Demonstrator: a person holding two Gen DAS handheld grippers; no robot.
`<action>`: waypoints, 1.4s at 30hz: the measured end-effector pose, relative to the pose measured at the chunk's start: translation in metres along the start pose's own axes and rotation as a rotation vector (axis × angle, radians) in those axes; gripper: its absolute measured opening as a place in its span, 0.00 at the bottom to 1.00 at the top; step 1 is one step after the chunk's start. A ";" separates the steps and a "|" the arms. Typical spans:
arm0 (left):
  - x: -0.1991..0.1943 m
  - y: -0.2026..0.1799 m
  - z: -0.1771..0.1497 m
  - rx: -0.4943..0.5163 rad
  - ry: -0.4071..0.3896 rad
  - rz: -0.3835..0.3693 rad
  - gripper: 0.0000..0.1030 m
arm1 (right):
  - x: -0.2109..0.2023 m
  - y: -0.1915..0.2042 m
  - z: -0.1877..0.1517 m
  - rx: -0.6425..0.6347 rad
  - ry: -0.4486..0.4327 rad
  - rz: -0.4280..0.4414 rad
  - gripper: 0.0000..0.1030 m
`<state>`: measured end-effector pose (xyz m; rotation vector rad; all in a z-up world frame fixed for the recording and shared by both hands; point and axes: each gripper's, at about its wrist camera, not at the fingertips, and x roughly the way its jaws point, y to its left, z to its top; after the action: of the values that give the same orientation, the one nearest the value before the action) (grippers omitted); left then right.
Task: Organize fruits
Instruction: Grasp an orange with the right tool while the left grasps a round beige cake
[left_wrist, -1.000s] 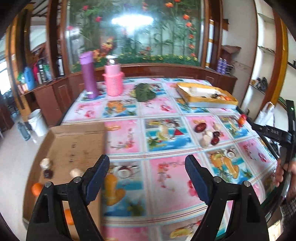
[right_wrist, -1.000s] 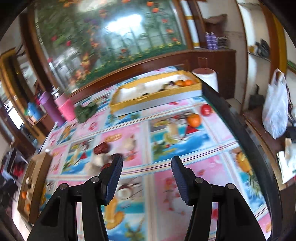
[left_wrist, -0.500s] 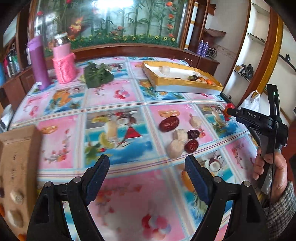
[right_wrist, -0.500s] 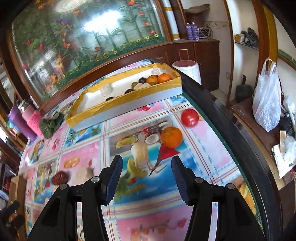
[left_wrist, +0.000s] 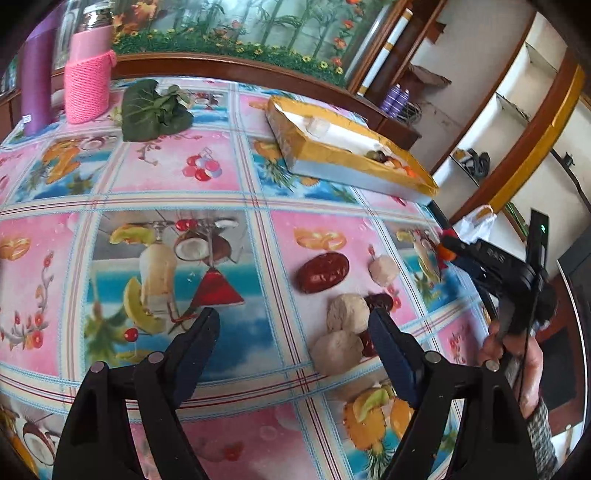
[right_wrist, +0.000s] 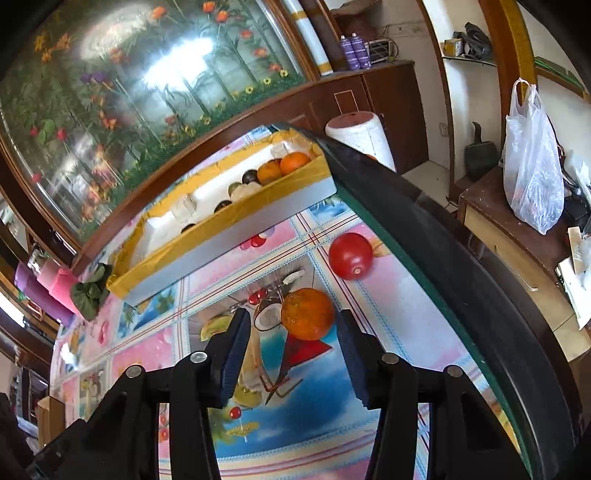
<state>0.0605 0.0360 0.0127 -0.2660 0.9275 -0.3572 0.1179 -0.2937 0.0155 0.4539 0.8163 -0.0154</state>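
1. We see a table covered by a glossy tablecloth (left_wrist: 177, 170) printed with pink and blue squares of fruit and drinks; its dark rim (right_wrist: 424, 236) curves along the right wrist view.
2. Behind the table runs a brown wooden ledge under a shiny panel painted with flowers and bamboo (right_wrist: 147, 85); white shelves (left_wrist: 517, 88) stand at the side.
3. A shallow yellow-edged box (right_wrist: 229, 225) with a white lining holds round oranges and dark fruits.
4. A knitted pink sleeve covers a jar (left_wrist: 86, 81), beside a purple cylinder (left_wrist: 35, 85) and crumpled green leaves (left_wrist: 155, 110).
5. Our left gripper (left_wrist: 293, 330) is spread, its jaws having just been closing, with nothing between them; the wrinkled red date (left_wrist: 322, 272) and the pale lumpy pieces (left_wrist: 347, 314) lie just by its right finger.
6. Our right gripper (right_wrist: 291, 328) has just been closing; the dimpled orange (right_wrist: 307, 314) sits between its blue pads, not yet pinched. A smooth tomato (right_wrist: 350, 255) lies near the rim.
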 end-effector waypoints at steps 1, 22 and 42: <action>0.001 -0.001 0.000 0.008 0.003 -0.016 0.72 | 0.003 0.001 0.002 -0.007 -0.002 -0.019 0.48; 0.013 -0.029 -0.013 0.181 0.035 -0.006 0.25 | 0.001 0.022 -0.005 -0.135 -0.036 -0.047 0.31; 0.017 -0.010 -0.006 0.104 0.021 0.003 0.25 | 0.001 0.030 -0.011 -0.155 -0.036 -0.033 0.31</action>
<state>0.0633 0.0194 0.0010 -0.1658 0.9267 -0.4052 0.1166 -0.2621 0.0202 0.2932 0.7831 0.0091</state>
